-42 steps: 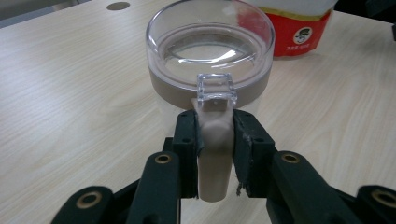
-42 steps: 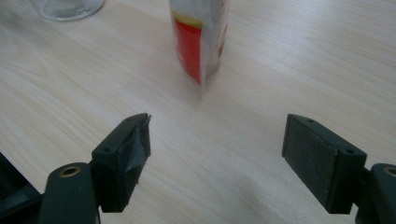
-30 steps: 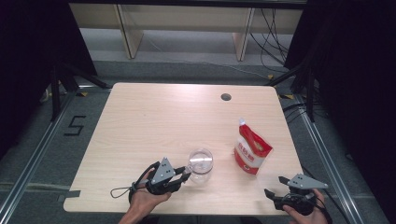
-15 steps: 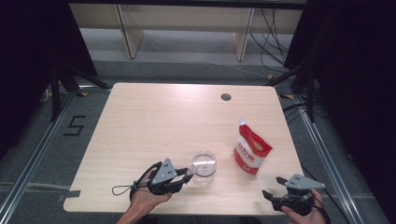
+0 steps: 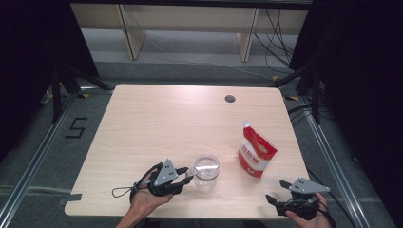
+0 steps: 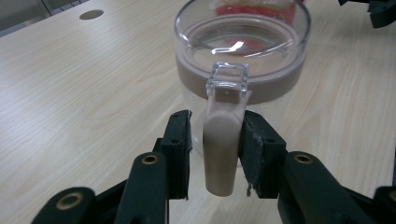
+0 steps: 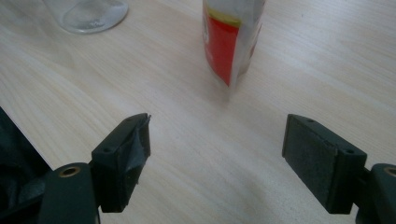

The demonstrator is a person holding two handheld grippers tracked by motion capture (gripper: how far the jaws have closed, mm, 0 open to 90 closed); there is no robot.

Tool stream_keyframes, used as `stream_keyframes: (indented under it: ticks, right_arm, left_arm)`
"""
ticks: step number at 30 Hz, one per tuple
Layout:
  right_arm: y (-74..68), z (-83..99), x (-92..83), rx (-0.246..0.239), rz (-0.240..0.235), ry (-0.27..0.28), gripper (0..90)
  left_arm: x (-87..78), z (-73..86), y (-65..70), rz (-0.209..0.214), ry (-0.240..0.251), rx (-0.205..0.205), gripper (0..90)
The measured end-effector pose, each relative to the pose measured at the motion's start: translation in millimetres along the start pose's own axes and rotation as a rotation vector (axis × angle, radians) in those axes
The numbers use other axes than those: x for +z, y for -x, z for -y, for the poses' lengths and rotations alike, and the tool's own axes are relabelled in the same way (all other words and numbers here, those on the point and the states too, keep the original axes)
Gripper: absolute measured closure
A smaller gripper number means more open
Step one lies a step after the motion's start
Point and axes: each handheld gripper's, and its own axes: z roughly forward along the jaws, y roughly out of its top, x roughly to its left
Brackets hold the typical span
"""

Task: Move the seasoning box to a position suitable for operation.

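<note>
Since a second ago, I'm seeing my right gripper (image 5: 278, 191) drifting slightly left along the table (image 5: 157, 118) edge, jaws gaping wide; red pouch (image 5: 255, 151) standing right of the clear jar (image 5: 206, 167); left gripper (image 6: 212, 154) straddling the jar's latch tab (image 6: 222, 154), one pad touching.

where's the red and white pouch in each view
High view: the red and white pouch stands right of centre, beside the clear jar.
Left gripper view: its red shows at the top edge, behind the jar.
Right gripper view: top centre, jar base top left.
Shared landmark: the jar.
</note>
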Motion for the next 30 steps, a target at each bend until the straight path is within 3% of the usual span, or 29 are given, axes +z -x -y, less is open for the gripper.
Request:
stream_keyframes:
  ticks: [2,4,5,6,9,11,17,26,30]
  right_arm:
    - [0.9,0.5,1.8,0.0,-0.013,0.006,24.2]
    - [1.8,1.1,0.8,0.0,0.003,0.004,24.3]
    - [-0.2,1.5,0.6,0.032,-0.008,-0.007,24.2]
    - [0.4,1.7,-0.1,0.032,-0.006,-0.008,24.3]
    - [3.3,1.8,-0.5,-0.001,0.009,0.007,24.3]
    - [3.4,1.7,-0.3,-0.004,0.013,0.007,24.3]
    - [2.5,0.8,0.9,-0.014,0.001,0.007,24.3]
    - [2.4,1.1,0.0,0.0,0.004,0.0,24.4]
    - [1.9,1.0,-0.3,0.001,0.001,0.0,24.5]
  left_arm:
    - [-0.1,0.3,-1.9,-0.007,0.0,-0.018,65.2]
    - [0.6,0.7,-4.0,-0.01,0.006,-0.026,65.5]
    - [0.5,1.0,-4.3,-0.014,0.002,-0.041,65.5]
    - [2.0,1.9,-5.5,-0.01,0.006,-0.059,65.4]
    - [2.1,2.1,-6.2,-0.009,0.005,-0.052,65.2]
    - [0.7,2.2,-4.7,-0.014,0.005,-0.071,65.0]
    - [-8.2,4.0,-4.7,-0.009,0.011,-0.081,55.3]
    - [-15.7,3.3,-2.7,-0.007,0.011,-0.136,45.9]
    - [-21.2,2.6,-3.2,-0.017,0.024,-0.192,43.3]
